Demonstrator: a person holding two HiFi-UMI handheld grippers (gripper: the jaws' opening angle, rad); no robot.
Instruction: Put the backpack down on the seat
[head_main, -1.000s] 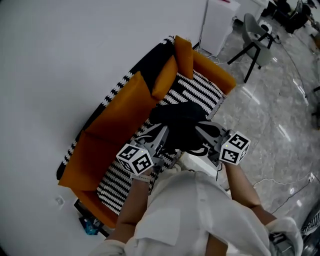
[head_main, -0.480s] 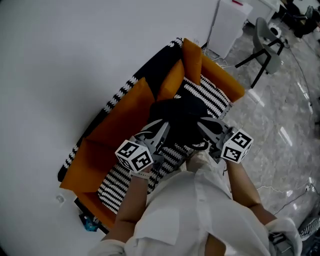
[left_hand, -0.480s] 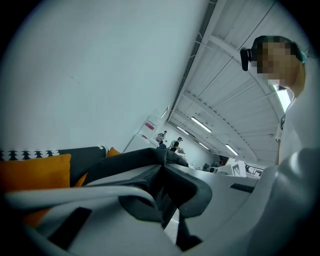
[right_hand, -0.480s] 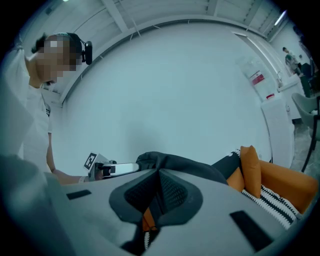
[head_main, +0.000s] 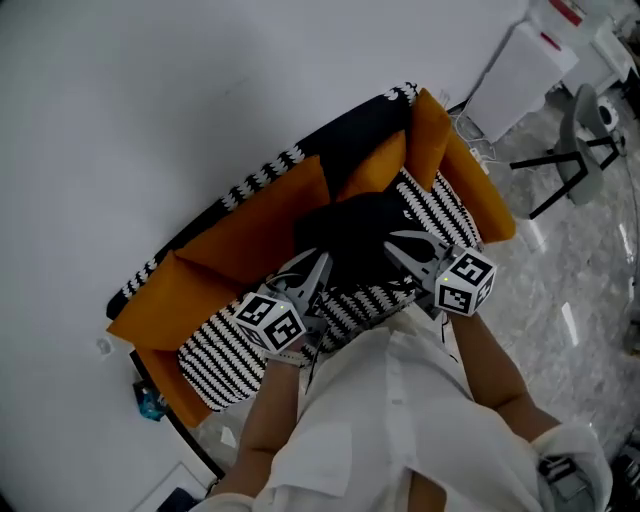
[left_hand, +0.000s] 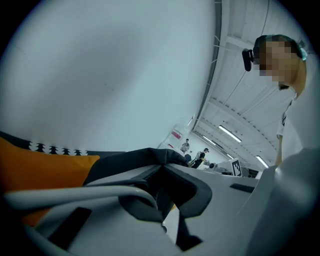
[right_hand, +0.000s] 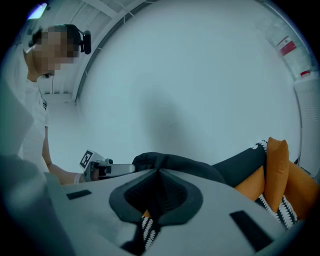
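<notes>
White wall (head_main: 150, 100) fills most of the head view, and an orange sofa (head_main: 240, 235) with a black-and-white striped seat (head_main: 215, 350) is set against it. A black backpack (head_main: 350, 232) is held over the seat, nearer the sofa's back edge than its front edge, toward the end where an upright orange cushion (head_main: 428, 135) stands. The left claw (head_main: 322, 263) and the right claw (head_main: 393, 243) are clamped on its two sides. For a clean landing, both claws should be lowered evenly so the bag is kept level. Its base should be brought down well inside the seat's front edge, and the grip loosened only once the weight is judged to be borne by the seat. The bag's underside is covered by its own bulk, so contact with the seat cannot be confirmed.

From the left gripper view, the left claw (left_hand: 161, 169) is seen pressed together on a fold of the backpack (left_hand: 135, 159), with the sofa's orange back (left_hand: 40, 167) behind. Which part of the bag is pinched cannot be made out.

From the right gripper view, the right claw (right_hand: 157, 172) is likewise seen pinched shut on the backpack's dark fabric (right_hand: 180, 162). A strip of striped seat (right_hand: 147, 227) is glimpsed below the jaws, but any gap between bag and seat is cut off.
</notes>
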